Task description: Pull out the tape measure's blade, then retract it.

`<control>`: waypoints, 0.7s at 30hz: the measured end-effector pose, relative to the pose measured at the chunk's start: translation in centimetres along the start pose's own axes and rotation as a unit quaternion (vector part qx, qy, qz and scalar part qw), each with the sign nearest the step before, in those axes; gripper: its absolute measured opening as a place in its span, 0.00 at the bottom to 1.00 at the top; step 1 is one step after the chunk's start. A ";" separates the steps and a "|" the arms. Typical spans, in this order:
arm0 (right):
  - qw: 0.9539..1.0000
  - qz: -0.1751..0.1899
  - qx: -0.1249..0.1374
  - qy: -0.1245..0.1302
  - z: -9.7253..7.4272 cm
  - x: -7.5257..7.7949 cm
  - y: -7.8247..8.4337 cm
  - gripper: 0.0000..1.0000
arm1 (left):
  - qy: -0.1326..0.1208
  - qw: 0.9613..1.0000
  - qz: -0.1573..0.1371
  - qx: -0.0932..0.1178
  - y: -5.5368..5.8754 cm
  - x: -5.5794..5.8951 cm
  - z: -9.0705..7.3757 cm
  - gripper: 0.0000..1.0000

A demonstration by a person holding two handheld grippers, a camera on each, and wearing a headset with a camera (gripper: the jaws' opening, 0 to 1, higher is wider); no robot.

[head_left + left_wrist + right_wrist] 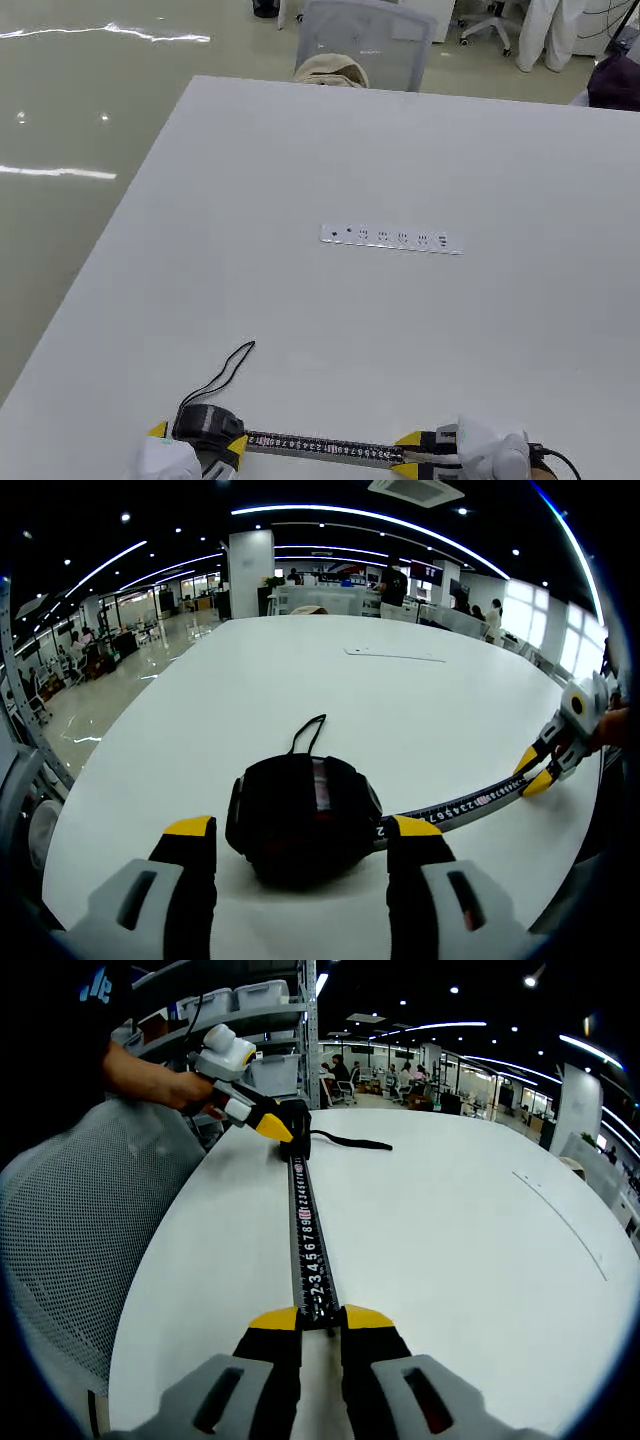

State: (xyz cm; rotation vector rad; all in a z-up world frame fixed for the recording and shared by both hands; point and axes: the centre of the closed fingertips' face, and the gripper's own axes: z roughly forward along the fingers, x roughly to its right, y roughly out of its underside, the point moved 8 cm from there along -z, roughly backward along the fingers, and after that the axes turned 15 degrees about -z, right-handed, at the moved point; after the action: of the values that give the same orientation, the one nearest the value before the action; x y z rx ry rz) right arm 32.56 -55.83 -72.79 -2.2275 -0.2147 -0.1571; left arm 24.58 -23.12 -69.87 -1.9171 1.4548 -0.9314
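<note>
A black tape measure (pixel 205 424) lies near the front edge of the white table (pixel 330 160). My left gripper (pixel 197 440) is shut on its case (pixel 300 818), one yellow-tipped jaw on each side. The blade (pixel 320 446) is drawn out to the right, flat along the table, with its numbers facing up (pixel 308 1245). My right gripper (pixel 408 455) is shut on the blade's end (pixel 320 1312). The case's black wrist strap (pixel 228 368) trails away across the table. From the right gripper view, the left gripper (pixel 262 1118) holds the case (pixel 296 1120) at the blade's far end.
A white power strip (pixel 390 239) lies in the middle of the table. A grey chair (pixel 365 45) stands at the far edge. The table's left edge drops to a shiny floor (pixel 70 120). A mesh chair back (pixel 80 1260) is beside the table's near edge.
</note>
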 end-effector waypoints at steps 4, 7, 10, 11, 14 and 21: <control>1.000 0.002 -0.001 -0.001 0.0 0.0 0.1 0.12 | -0.003 1.000 -0.009 0.003 0.0 0.0 0.1 0.66; 1.000 0.001 -0.003 -0.003 0.0 0.0 0.1 0.12 | -0.004 1.000 -0.016 0.004 -0.1 0.1 0.2 0.66; 1.000 0.000 -0.004 -0.003 0.0 0.0 0.0 0.13 | -0.004 1.000 -0.023 0.005 -0.1 0.1 0.4 0.66; 1.000 0.000 -0.004 -0.003 0.0 0.0 -0.1 0.13 | -0.005 1.000 -0.024 0.006 -0.1 0.2 0.5 0.66; 1.000 -0.002 -0.005 -0.002 0.0 0.0 0.0 0.13 | -0.006 0.999 -0.034 0.007 -0.3 0.3 0.7 0.66; 1.000 -0.004 -0.008 -0.001 0.0 0.0 -0.1 0.13 | -0.016 0.998 -0.057 0.015 -0.8 0.4 1.1 0.65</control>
State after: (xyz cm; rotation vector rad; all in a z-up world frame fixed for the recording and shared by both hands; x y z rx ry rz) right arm 32.54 -55.74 -72.70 -2.2426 -0.2246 -0.1624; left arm 26.00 -23.30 -69.90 -2.0003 1.3187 -0.9642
